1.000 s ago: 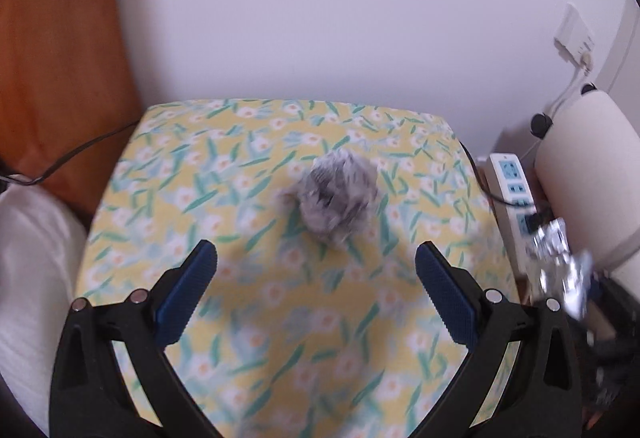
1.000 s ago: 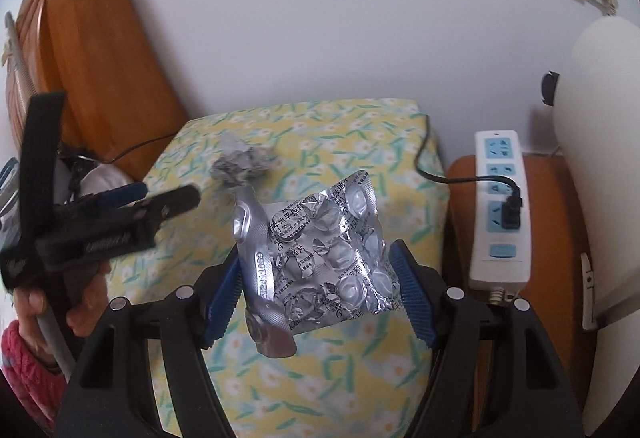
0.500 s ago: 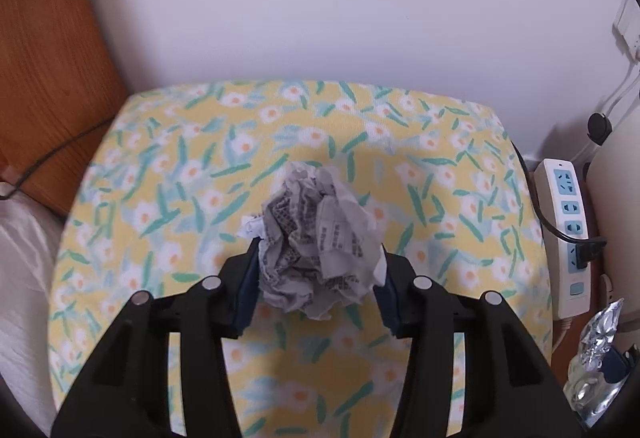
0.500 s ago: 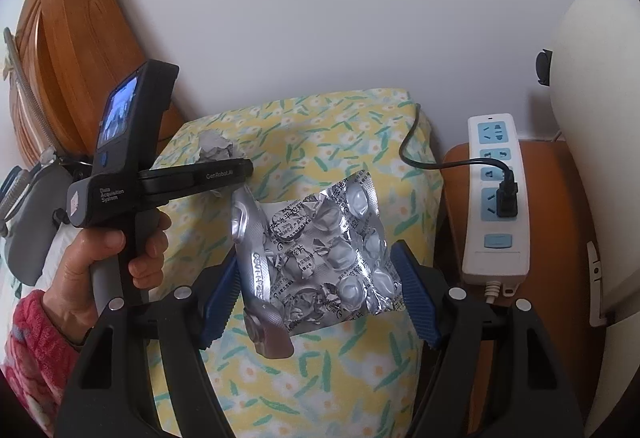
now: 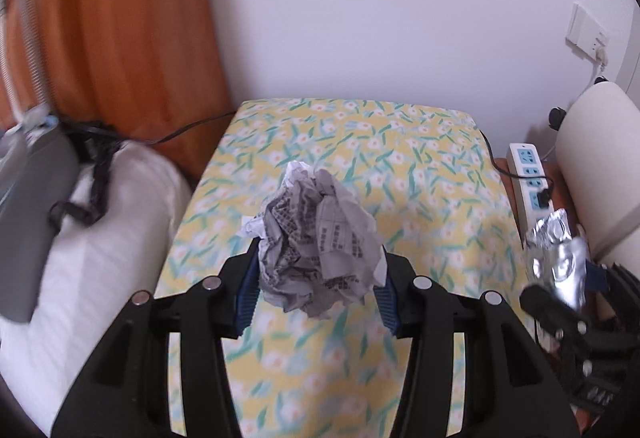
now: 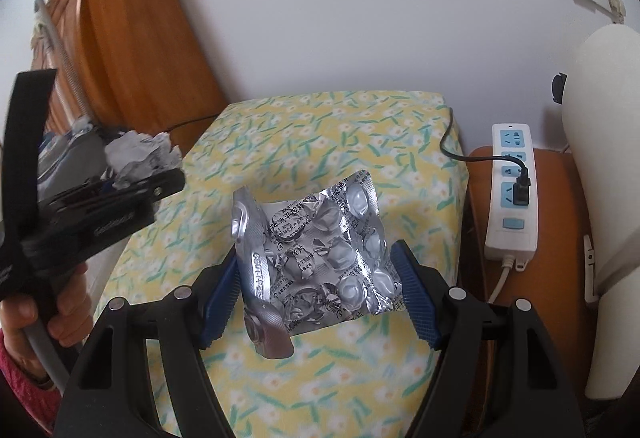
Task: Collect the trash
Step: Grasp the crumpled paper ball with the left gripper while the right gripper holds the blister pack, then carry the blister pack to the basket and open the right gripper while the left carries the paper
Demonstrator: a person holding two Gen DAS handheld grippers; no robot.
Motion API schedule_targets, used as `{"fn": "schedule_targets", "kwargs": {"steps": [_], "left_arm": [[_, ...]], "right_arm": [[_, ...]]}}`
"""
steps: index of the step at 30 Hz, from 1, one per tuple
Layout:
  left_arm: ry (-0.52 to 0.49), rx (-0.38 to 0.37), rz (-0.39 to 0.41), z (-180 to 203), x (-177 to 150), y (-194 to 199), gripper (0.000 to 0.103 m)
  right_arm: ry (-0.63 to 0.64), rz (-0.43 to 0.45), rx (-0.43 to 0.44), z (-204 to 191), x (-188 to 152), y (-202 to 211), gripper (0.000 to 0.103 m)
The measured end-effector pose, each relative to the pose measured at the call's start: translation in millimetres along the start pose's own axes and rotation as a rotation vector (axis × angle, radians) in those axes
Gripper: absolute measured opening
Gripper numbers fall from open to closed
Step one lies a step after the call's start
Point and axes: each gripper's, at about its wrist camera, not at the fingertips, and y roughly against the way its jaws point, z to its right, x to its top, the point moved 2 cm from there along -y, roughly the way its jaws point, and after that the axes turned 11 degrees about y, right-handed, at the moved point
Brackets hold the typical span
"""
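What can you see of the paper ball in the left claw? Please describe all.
The paper ball is a crumpled wad of thin grey-white paper with dark printed text, loosely packed with jutting corners. The left claw is shut on it, its blue pads pressing both sides. The ball hangs above the floral cloth without touching it. In the right wrist view it shows small and blurred at the left.
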Motion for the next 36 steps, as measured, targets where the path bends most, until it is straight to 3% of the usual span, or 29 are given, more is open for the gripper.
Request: {"fn": "schedule_targets", "kwargs": {"steps": [7, 19, 28, 36], "left_arm": [[0.054, 0.022, 0.008, -35, -60, 66, 0.048], [0.046, 0.002, -0.025, -57, -175, 128, 0.048], [0.077, -0.004, -0.137, -78, -248, 115, 0.048], [0.073, 0.010, -0.186, -87, -281, 109, 0.048]], "right_arm": [[0.072, -0.041, 0.072, -34, -32, 37, 0.073], [0.193, -0.157, 0.236, -91, -133, 81, 0.073], [0.219, -0.333, 0.258, -122, -222, 63, 0.074], [0.292, -0.496, 0.257, -157, -278, 19, 0.075]]}}
